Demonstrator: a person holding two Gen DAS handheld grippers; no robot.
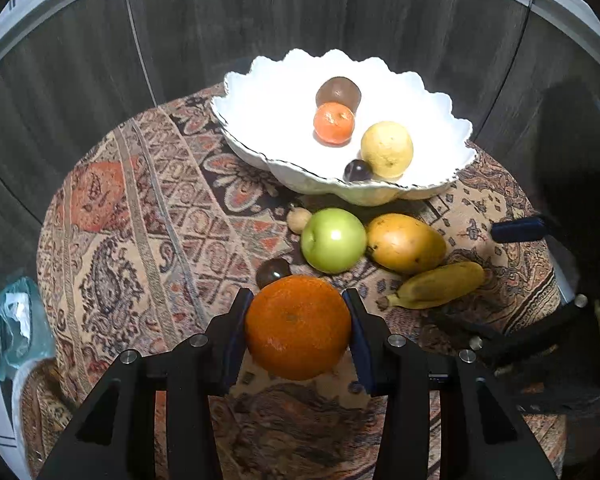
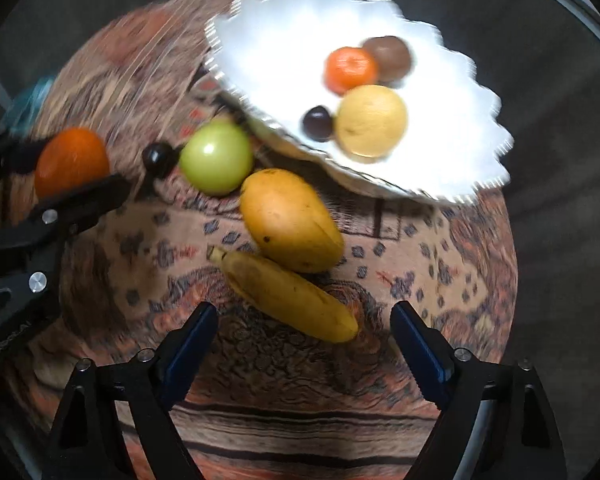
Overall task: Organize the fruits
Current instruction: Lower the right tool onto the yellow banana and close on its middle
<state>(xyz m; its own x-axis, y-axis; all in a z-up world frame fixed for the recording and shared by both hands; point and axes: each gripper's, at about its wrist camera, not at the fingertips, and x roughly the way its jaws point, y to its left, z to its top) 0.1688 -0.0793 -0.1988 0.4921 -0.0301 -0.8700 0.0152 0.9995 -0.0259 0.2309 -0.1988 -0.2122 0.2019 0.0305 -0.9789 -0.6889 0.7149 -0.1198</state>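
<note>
Orange fruit (image 1: 298,326) sits clamped in my left claw (image 1: 298,320), lifted off the desk (image 1: 148,216), with the white bowl (image 1: 440,188) straight ahead beyond the apple (image 1: 333,240). My right claw (image 2: 304,332) hangs spread and empty above the banana (image 2: 288,296), whose long axis runs diagonally across its gap.

Two wrist fisheyes look steeply down, close over the counter (image 1: 148,216); both share the white bowl (image 1: 452,152) toward 12 o'clock.
</note>
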